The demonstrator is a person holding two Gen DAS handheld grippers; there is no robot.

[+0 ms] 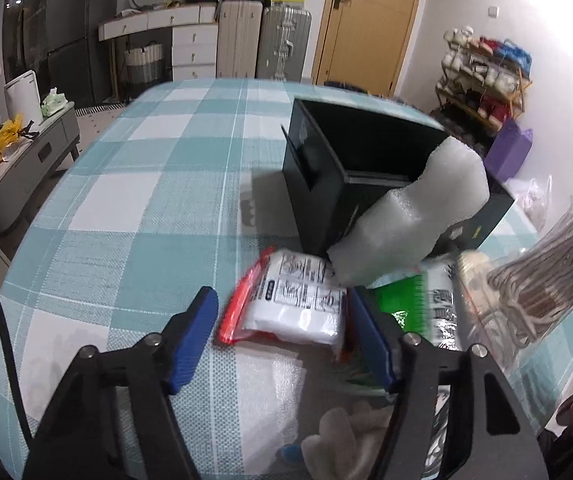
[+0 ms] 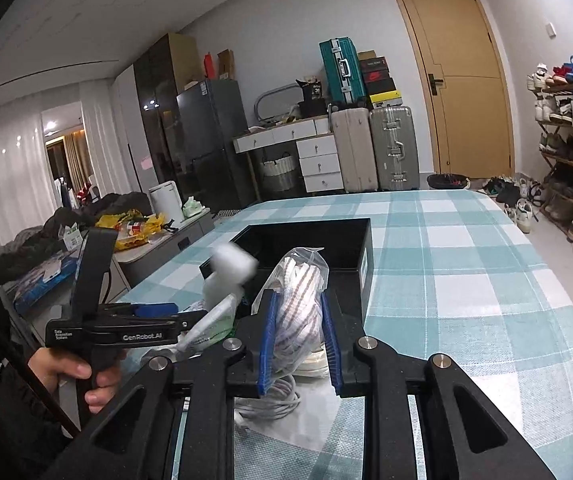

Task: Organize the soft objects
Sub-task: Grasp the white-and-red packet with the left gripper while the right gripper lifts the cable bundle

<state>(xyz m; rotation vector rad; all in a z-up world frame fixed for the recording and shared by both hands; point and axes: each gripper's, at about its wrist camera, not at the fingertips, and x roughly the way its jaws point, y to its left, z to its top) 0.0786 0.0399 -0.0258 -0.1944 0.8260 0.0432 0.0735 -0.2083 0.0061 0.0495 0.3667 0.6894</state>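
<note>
I am pinching the bagged rope (image 2: 300, 312) in my right gripper (image 2: 298, 344), my left gripper (image 1: 282, 336) half-open around a white packet (image 1: 298, 300), so I am lifting steadily toward the black box (image 2: 326, 240) beyond.

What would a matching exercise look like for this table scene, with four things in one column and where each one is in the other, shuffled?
Things:
1. bag of rope
2. white packet with a red edge
3. white foam piece
4. black box

Places or states:
A. leaning against the front of the box
B. standing open on the checked tablecloth
C. clamped in the right gripper
D. lying flat between the open fingers of the left gripper, not touched by them

Pairs: 1-C, 2-D, 3-A, 4-B
</note>
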